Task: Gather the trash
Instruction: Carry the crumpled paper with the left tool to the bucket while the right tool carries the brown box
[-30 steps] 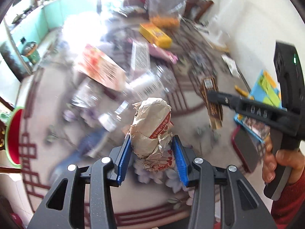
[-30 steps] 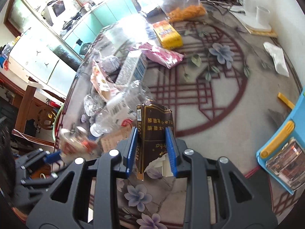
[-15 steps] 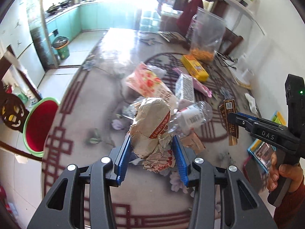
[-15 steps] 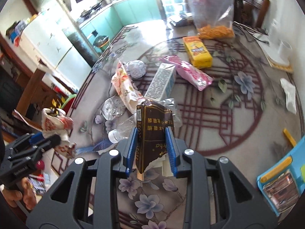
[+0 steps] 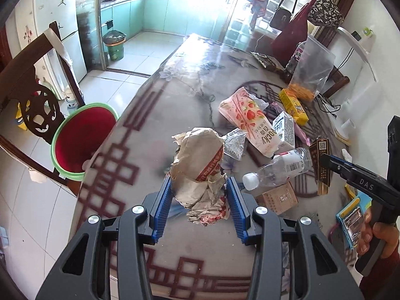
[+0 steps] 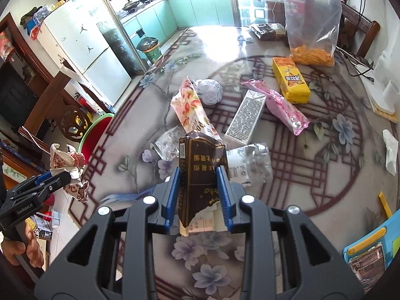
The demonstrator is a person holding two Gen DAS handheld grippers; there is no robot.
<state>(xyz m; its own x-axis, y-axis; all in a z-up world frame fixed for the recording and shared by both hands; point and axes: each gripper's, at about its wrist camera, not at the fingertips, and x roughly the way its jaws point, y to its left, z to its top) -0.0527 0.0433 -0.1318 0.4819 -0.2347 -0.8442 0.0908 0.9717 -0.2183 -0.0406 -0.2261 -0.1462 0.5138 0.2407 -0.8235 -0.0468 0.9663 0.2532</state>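
I hold crumpled paper wrapper (image 5: 200,170) clamped in left gripper (image 5: 200,200), above tabletop (image 5: 155,130). Right gripper (image 6: 198,195) pinches torn brown pack (image 6: 200,175). Red bin (image 5: 82,137) at 10 o'clock; loose wrapper may slip before reaching it.

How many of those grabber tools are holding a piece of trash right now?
2. The left gripper clamps a crumpled paper wrapper; the right gripper clamps a torn dark brown packet, both above the table.
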